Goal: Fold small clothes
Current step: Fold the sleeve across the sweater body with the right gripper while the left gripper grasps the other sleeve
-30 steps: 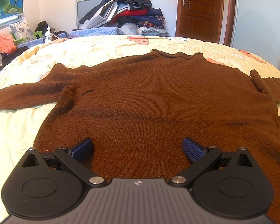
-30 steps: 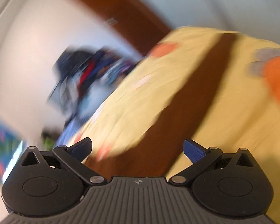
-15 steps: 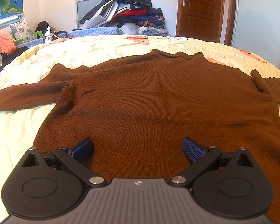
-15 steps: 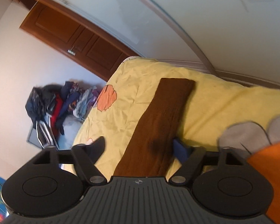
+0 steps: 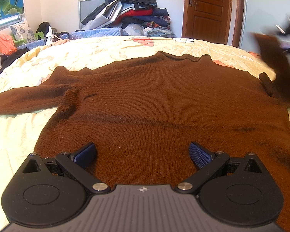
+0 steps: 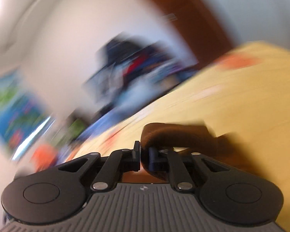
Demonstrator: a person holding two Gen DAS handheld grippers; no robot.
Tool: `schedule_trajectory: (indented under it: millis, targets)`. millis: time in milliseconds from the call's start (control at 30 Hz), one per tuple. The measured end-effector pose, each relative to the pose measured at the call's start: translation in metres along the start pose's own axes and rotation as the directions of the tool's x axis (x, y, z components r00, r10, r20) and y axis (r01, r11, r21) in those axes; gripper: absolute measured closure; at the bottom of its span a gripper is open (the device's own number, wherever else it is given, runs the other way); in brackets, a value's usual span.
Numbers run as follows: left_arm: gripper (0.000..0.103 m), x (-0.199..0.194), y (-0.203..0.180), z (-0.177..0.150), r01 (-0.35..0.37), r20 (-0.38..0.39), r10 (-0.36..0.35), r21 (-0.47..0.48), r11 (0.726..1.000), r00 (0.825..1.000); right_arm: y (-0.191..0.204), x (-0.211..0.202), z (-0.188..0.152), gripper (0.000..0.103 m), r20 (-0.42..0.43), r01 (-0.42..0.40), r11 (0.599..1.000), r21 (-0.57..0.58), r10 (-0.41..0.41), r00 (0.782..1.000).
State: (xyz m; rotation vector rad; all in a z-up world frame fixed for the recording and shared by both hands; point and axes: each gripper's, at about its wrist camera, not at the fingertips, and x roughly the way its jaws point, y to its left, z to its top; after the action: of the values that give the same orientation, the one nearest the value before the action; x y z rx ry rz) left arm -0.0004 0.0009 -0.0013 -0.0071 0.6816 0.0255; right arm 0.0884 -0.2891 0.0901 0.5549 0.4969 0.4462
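Sweater point(image 5: 164, 104): one, brown, spread flat on the bed point(image 5: 110, 48), neck away from you, hem nearest your left gripper.
Sleeves: two; one lies flat out from the sweater's left side, the other point(image 5: 276, 65) is lifted at its right edge.
Right gripper point(image 6: 144, 157): your jaws are clamped on that raised sleeve's end; view blurred.
Left gripper point(image 5: 142, 154): jaws spread wide, holding nothing, just above the hem.
Key relation: the sweater body lies to the left of your right gripper, sleeve's long axis running crosswise; I'd judge you fold it inward over the chest.
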Motion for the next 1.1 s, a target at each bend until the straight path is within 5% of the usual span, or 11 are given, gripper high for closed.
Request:
schedule_trajectory:
  millis: [67,167,300,400,533,633,733,767,867,967,1100]
  targets:
    - [0.0,0.0,0.001,0.0,0.005,0.0,-0.005,0.004,1.0,1.0,0.04,0.025,-0.035,0.007,-0.118,-0.094,0.995,-0.027,0.091,0.989]
    - [0.0,0.001,0.005,0.0,0.029,-0.003,-0.029,0.005,1.0,1.0,0.064,0.027,-0.072,0.018,-0.171,-0.103,0.993,-0.047,0.094,0.981]
    - [0.0,-0.005,0.02,0.016,0.116,-0.048,-0.12,-0.082,0.99,0.992,0.045,0.001,-0.089,0.016,-0.156,-0.027,0.999,0.018,0.029,0.987]
    - [0.0,0.004,0.036,0.049,0.274,-0.042,-0.297,-0.284,0.919,0.954,0.029,-0.015,-0.105,0.013,-0.165,0.018,1.0,0.023,-0.014,0.986]
    - [0.001,0.053,0.034,0.083,0.301,-0.11,-0.375,-0.411,0.86,0.921,0.021,-0.006,-0.128,0.011,-0.159,0.034,0.999,-0.021,-0.037,0.987]
    - [0.013,0.081,0.019,0.094,0.245,-0.145,-0.323,-0.395,0.885,0.935,0.018,-0.006,-0.131,0.004,-0.157,0.005,1.0,-0.012,-0.007,0.988]
    - [0.078,0.093,-0.001,0.103,0.152,-0.168,-0.212,-0.313,0.938,0.963,0.014,-0.009,-0.13,0.001,-0.152,-0.02,1.0,0.016,0.022,0.988]
    - [0.093,0.097,-0.007,0.107,0.109,-0.182,-0.162,-0.272,0.956,0.97,0.015,-0.01,-0.13,0.001,-0.15,-0.023,1.0,0.019,0.025,0.988]
    - [0.096,0.093,-0.011,0.115,0.088,-0.156,-0.124,-0.219,0.972,0.98,0.016,-0.011,-0.13,0.0,-0.153,-0.023,1.0,0.013,0.025,0.988]
    - [0.096,0.062,0.002,0.136,0.052,-0.02,-0.056,-0.15,0.987,0.998,0.02,-0.009,-0.13,0.0,-0.154,-0.022,1.0,0.007,0.023,0.988]
    - [0.096,0.043,0.047,0.151,-0.048,0.062,0.055,-0.12,0.992,0.997,0.019,-0.009,-0.13,0.0,-0.154,-0.026,1.0,0.01,0.027,0.988]
